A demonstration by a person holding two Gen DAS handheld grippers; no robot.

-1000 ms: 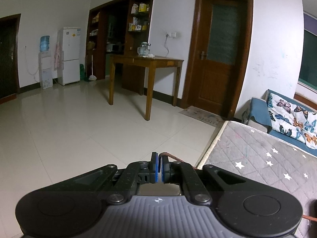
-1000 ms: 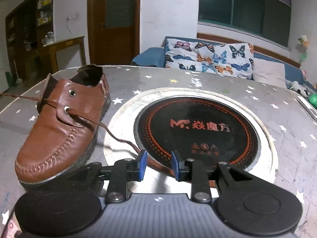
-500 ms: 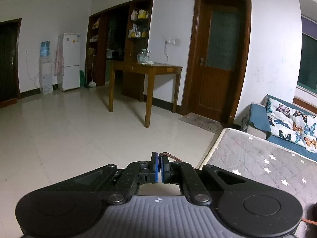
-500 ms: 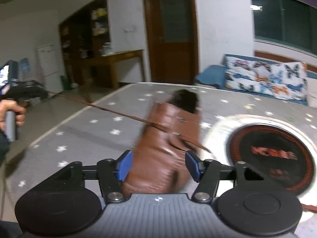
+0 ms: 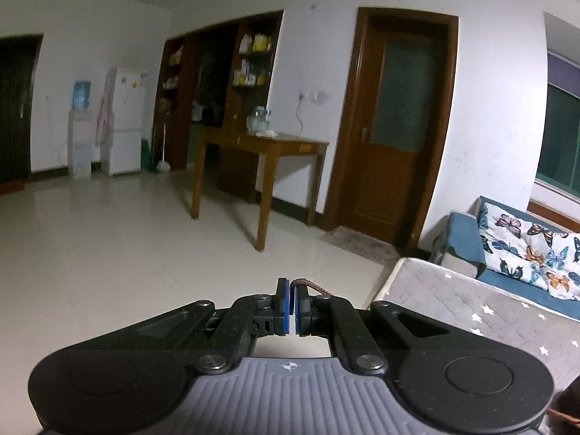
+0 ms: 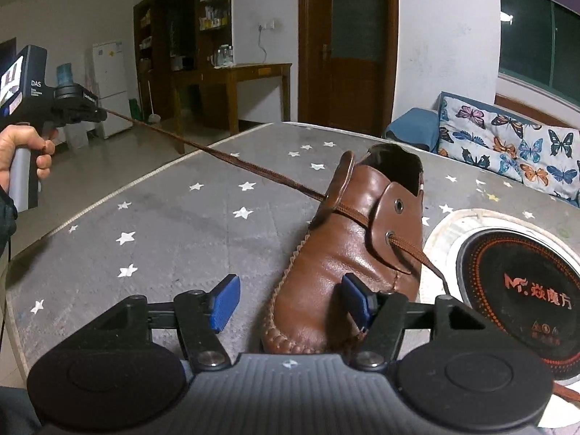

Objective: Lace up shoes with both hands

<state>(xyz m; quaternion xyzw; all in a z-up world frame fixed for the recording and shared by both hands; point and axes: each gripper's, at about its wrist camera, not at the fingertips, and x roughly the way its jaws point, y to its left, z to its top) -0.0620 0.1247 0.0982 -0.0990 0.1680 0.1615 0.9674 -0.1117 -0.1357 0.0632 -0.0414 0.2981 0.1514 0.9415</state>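
Note:
A brown leather shoe (image 6: 348,253) stands on the grey star-patterned table (image 6: 174,224), toe toward me. My right gripper (image 6: 291,301) hovers open just in front of the toe, its blue pads (image 6: 226,302) wide apart and gripping nothing. A brown lace (image 6: 217,152) runs taut from the shoe's left flap up to my left gripper (image 6: 98,114), held by a hand (image 6: 25,145) beyond the table's left edge. In the left wrist view that gripper (image 5: 291,290) is shut on the lace end (image 5: 308,284). The other lace end (image 6: 431,264) trails right from the lower eyelet.
A round black induction plate (image 6: 507,282) is set into the table right of the shoe. A sofa with butterfly cushions (image 6: 507,141) lies behind. Past the table's left edge are tiled floor (image 5: 108,246), a wooden side table (image 5: 261,152) and a door (image 5: 395,123).
My right gripper let go of the lace over the black plate, opened wide and swung left until it faces the shoe's toe. The left gripper stayed shut on the lace, nearly still.

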